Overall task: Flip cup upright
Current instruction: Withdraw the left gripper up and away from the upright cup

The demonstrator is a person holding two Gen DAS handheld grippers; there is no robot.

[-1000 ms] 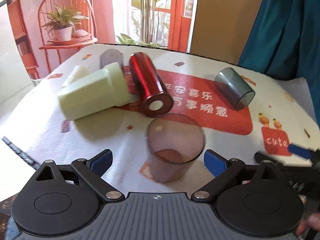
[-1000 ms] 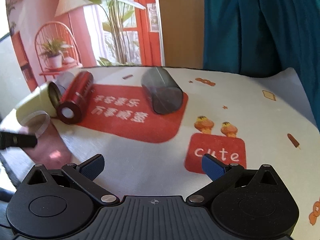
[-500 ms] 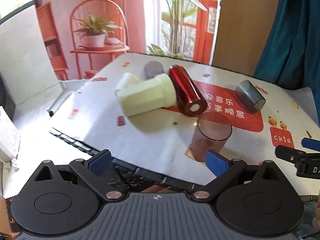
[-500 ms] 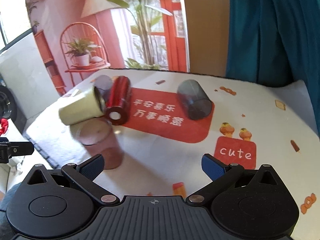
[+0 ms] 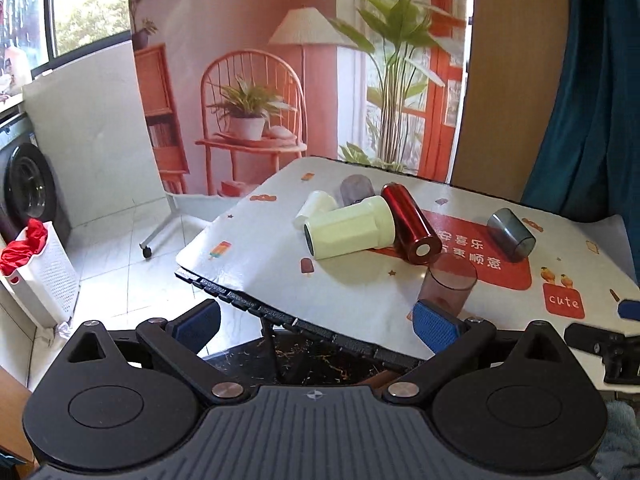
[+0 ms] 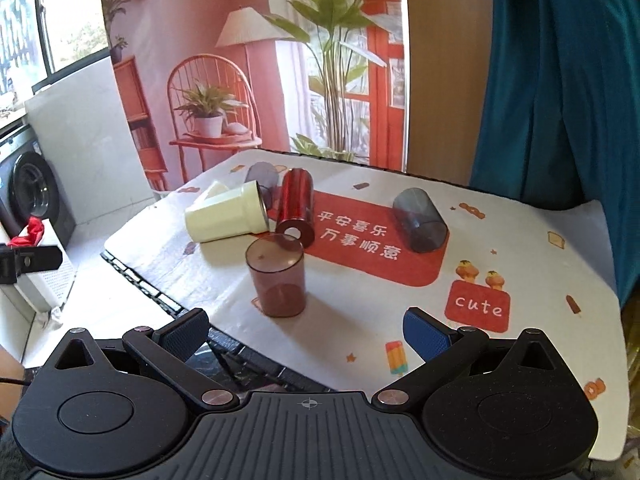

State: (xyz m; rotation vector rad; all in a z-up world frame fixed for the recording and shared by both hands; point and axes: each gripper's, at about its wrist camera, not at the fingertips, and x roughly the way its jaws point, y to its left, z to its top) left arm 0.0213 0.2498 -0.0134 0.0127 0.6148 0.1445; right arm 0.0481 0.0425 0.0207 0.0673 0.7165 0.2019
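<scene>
- The pink cup (image 6: 277, 276) stands upright, mouth up, near the front left edge of the table (image 6: 520, 248), just in front of the red cup (image 6: 295, 209). For this cup the flip appears done.
- Still on their sides: the red cup, the pale green cup (image 6: 226, 219), the grey cup (image 6: 419, 221), a small white cup (image 5: 316, 208) and a second grey cup (image 5: 356, 189) at the far left.
- The left hand-held gripper (image 5: 316, 318) hangs off the near left edge of the table, jaws spread wide and empty.
- The right hand-held gripper (image 6: 306, 330) sits at the near edge, jaws likewise spread and empty.
- Handling judgement: the translucent cups look like thin, light plastic; stiff enough for a firm pinch, but smooth-walled and prone to roll or slip.
- The red cup has a glossy, metallic-looking wall; expect more weight and less friction.
- Recommended hold: across the wall at mid-body, or over the rim with one finger inside, then rotate about the base.
- Risk: the green and red cups touch; moving one may roll the other toward the table edge.
</scene>
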